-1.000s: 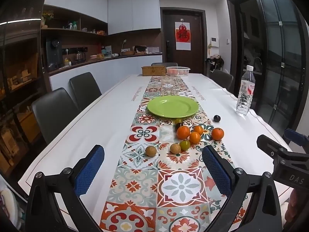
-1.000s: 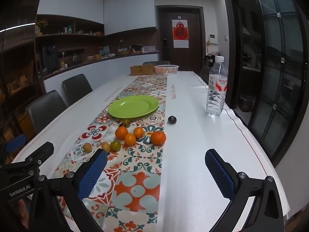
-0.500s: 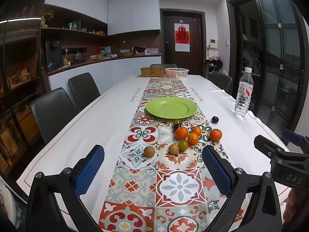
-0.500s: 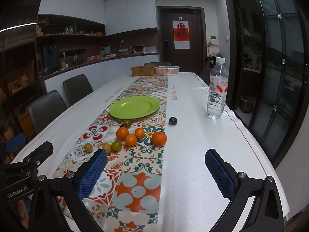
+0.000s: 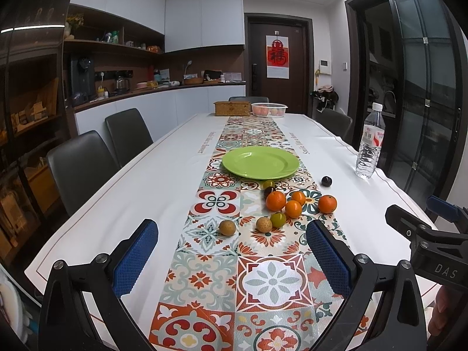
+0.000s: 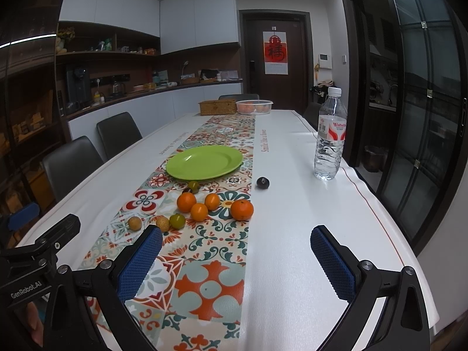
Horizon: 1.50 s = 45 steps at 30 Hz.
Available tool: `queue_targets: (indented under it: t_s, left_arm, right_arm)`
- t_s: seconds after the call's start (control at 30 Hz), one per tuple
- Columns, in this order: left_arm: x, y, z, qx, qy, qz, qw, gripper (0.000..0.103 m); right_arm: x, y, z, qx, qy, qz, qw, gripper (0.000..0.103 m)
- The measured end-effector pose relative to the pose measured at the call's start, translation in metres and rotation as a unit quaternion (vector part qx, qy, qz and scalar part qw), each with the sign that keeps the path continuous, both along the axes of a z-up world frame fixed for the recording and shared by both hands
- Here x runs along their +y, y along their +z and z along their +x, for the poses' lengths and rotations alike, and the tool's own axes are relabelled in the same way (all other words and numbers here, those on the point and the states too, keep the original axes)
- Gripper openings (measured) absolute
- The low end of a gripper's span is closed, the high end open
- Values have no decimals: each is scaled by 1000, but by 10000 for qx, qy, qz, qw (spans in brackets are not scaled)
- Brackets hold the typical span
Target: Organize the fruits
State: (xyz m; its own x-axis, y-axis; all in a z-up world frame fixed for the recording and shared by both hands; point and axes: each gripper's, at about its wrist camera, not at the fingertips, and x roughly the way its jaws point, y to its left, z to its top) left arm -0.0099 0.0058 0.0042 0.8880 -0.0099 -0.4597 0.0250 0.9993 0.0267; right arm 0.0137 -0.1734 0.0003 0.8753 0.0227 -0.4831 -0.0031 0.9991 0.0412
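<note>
Water bottle point(image 6: 330, 137) is stood upright near desk point(image 6: 295, 158) right edge. Wicker box point(image 5: 232, 108) and white basket point(image 5: 269, 109) are set side by side at far end.

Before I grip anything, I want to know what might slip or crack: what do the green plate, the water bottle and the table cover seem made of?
Green plate: smooth and glossy with soft highlights, probably melamine or glazed ceramic; I cannot tell which.
Water bottle: clear, thin ribbed plastic with a white cap.
Table cover: looks like wipeable vinyl, slightly shiny with a fine grain.
</note>
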Motion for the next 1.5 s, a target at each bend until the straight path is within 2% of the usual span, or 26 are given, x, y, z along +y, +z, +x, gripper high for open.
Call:
queue_targets:
  t_s: [1.5]
  left_arm:
    - [4,-1,0,42,37,-64,10000,103]
  right_arm:
    - [3,1,-1,-12,22,-18,10000,102]
